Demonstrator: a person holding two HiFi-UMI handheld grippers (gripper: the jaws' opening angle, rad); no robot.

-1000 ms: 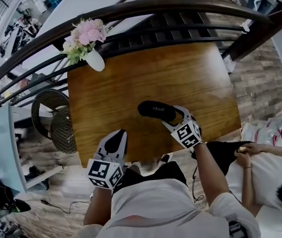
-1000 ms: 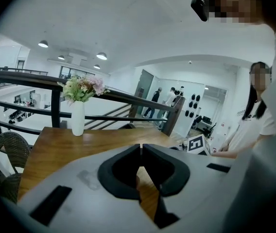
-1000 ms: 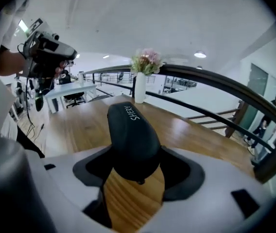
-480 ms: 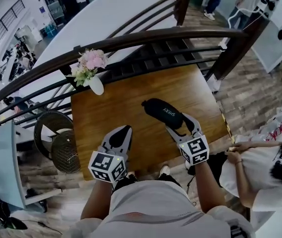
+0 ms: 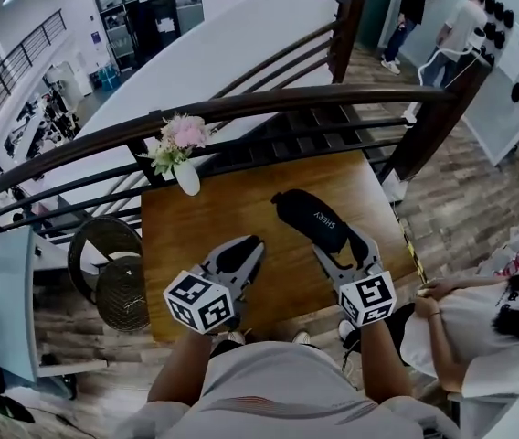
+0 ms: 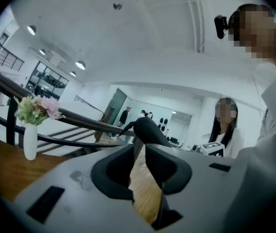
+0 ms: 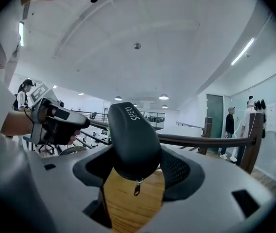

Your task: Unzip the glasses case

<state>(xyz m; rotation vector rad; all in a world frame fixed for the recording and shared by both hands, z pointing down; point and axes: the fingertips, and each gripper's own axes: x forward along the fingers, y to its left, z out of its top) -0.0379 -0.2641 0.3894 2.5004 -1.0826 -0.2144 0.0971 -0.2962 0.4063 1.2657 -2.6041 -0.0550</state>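
The glasses case point(image 7: 130, 140) in the right gripper point(image 5: 334, 238) is matte black with pale lettering on top, and its zipper pull point(image 7: 136, 188) is dark grey. Both the right and the left gripper point(image 5: 246, 250) are light grey with black pads point(image 7: 181, 171). Each carries a white cube point(image 5: 200, 302) printed with black square markers. The surface point(image 5: 223, 218) under them is warm brown wood with a streaked grain. Beyond the left gripper, a white vase point(image 5: 187, 177) holds pink flowers point(image 5: 186, 133) with green leaves.

Open-plan office mezzanine: curved wooden railing point(image 5: 333, 92), stairs point(image 5: 296, 126), workstations point(image 5: 54, 108) below.
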